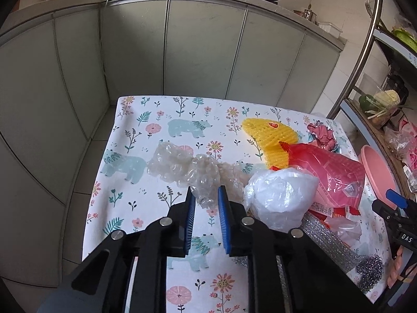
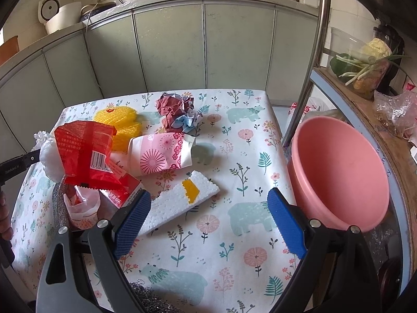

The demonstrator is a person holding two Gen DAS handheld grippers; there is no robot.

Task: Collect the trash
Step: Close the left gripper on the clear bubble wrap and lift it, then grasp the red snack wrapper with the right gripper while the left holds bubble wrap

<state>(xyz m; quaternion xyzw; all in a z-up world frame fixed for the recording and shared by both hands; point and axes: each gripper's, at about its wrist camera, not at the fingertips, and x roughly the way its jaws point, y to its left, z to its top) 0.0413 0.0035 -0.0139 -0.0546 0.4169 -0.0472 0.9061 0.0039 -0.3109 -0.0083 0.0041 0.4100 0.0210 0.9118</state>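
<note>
Grey-green kitchen cabinets (image 1: 203, 47) run behind a small table w/ a bear-and-flower print cloth (image 2: 234, 156), trash scattered over it. Left gripper (image 1: 206, 195) has its blue pads pinched on the near end of a crumpled clear bubble-wrap strip (image 1: 182, 167), which trails off to the left across the cloth. Just right of it sits a scrunched white plastic bag (image 1: 278, 198), touching a red plastic snack wrapper (image 1: 333, 172) and a yellow foam fruit net (image 1: 271, 135) behind. Right gripper (image 2: 208, 208) hangs spread wide above the cloth, nothing between the fingers; a white foam block w/ a yellow patch (image 2: 182, 198) lies just beside its left pad. Pink-and-white paper cup (image 2: 160, 154) lies on its side near the crumpled red/blue paper ball (image 2: 174, 112). Round pink plastic basin (image 2: 338, 172) sits at the table's right edge.
</note>
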